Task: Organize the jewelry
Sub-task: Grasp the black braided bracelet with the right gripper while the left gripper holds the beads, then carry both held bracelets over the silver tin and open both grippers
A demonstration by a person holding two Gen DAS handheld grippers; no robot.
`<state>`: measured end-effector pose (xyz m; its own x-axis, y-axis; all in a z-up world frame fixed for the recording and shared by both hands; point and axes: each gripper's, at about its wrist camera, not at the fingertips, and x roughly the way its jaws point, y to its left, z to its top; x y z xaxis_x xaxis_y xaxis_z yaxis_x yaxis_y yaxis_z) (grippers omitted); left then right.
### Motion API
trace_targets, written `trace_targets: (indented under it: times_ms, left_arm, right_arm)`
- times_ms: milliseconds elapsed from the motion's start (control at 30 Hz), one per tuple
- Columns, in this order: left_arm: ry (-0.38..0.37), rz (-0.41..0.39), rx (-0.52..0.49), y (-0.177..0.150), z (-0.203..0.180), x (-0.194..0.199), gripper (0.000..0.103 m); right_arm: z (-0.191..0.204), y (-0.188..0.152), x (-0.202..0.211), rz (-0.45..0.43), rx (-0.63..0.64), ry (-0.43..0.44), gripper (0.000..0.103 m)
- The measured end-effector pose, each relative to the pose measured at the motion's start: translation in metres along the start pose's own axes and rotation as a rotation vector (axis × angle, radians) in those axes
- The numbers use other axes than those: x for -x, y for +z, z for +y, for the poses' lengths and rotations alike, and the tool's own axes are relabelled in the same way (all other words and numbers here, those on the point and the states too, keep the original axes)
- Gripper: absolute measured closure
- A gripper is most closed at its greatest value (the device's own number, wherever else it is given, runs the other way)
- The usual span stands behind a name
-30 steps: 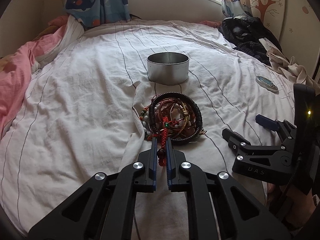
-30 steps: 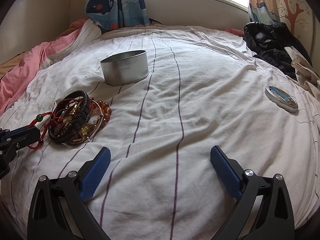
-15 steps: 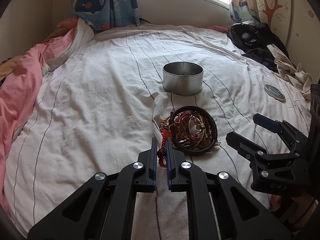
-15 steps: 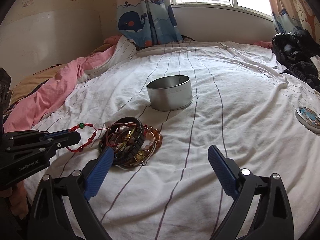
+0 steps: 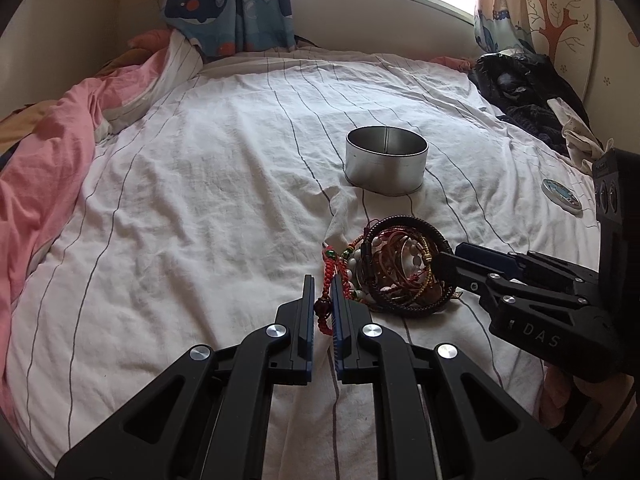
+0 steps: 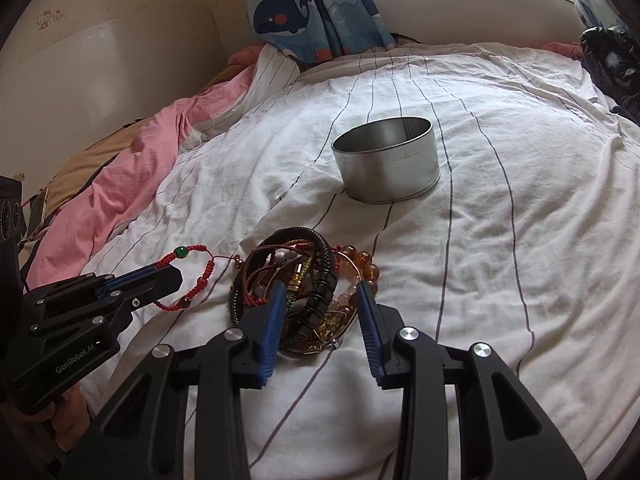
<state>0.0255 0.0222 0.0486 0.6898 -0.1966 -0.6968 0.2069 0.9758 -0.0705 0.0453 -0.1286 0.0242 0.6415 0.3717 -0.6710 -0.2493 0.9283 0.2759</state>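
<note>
On the bed (image 5: 200,200), white striped sheet, near edge: one tangle of bracelets (image 6: 308,292), lying in a heap, well short of the round tin (image 6: 386,160) that is standing open and looks empty beyond it.

Item, red cord bracelet (image 5: 326,280): the left tongs (image 5: 322,300) are sitting pressed together on its knotted cord, with a dark bead showing between the pads; its far loop, with a green bead, is trailing back toward the heap. Whether it is still snagged in the tangle cannot be told.

Item, right tongs (image 6: 320,312): a second ago these were standing wide over bare sheet, well to the side of the heap. They are now reaching over the near side of the tangle, and their jaws have just been closing, with the black braided band and amber beads lying between the blue pads. The pads are not seen pressing yet, so no grip is confirmed.

Item, tin lid (image 5: 562,196): lying apart at the right.

Reading: the right side appears to be pinning the heap so the red cord can be drawn free. Nothing is in the tin yet; sorting is barely beginning.
</note>
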Motion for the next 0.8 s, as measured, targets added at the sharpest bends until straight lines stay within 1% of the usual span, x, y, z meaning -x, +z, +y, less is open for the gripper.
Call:
trace_targets:
  times_ms: [67,167,267,433,567,667,800]
  left_arm:
    - [0.007,-0.003,-0.004,0.0,-0.001,0.0,0.096]
    - [0.01,-0.005,0.0,0.001,0.001,-0.001,0.096]
    - [0.01,-0.012,-0.001,0.003,0.001,0.0,0.096]
    - [0.001,-0.027,-0.005,0.008,-0.002,0.003,0.096]
    - [-0.03,-0.066,-0.018,0.018,-0.009,0.013,0.096]
    - [-0.064,-0.102,-0.041,0.032,-0.019,0.017,0.096]
    - [-0.107,-0.131,-0.062,0.06,-0.029,0.012,0.096]
  right_arm:
    - [0.001,0.0,-0.004,0.012,0.0,0.013,0.081]
    - [0.001,0.0,-0.001,0.007,0.005,0.021,0.088]
    - [0.0,-0.001,0.007,-0.017,0.003,0.023,0.092]
    - [-0.006,0.001,0.021,-0.06,-0.025,0.027,0.092]
    - [-0.013,0.01,0.034,-0.104,-0.052,0.033,0.092]
    - [-0.017,0.019,0.039,-0.129,-0.058,0.014,0.092]
    - [-0.025,0.033,0.045,-0.161,-0.065,-0.012,0.092]
